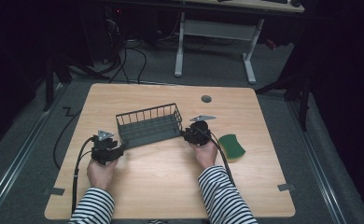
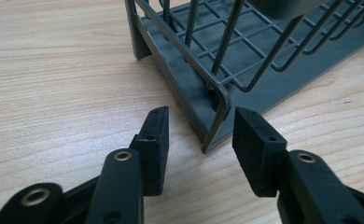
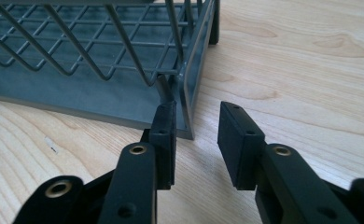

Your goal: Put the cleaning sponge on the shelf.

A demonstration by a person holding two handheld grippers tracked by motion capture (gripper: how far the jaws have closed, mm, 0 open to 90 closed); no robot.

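Rack (image 1: 149,125); sponge (image 1: 231,145) in high view

The person wears long sleeves (image 1: 224,193) in narrow black-and-white stripes, with cuffs ending at the wrists. Each hand carries a matte black two-jaw handheld gripper: the left gripper (image 2: 199,140) and the right gripper (image 3: 196,140) both have flat rectangular jaw pads with small screw holes, mounted on rounded black links pinned with brass-coloured rivets. In the high view each bears a grey three-cornered plate (image 1: 104,135) on top and trails a black cable (image 1: 76,175) back along the forearm.
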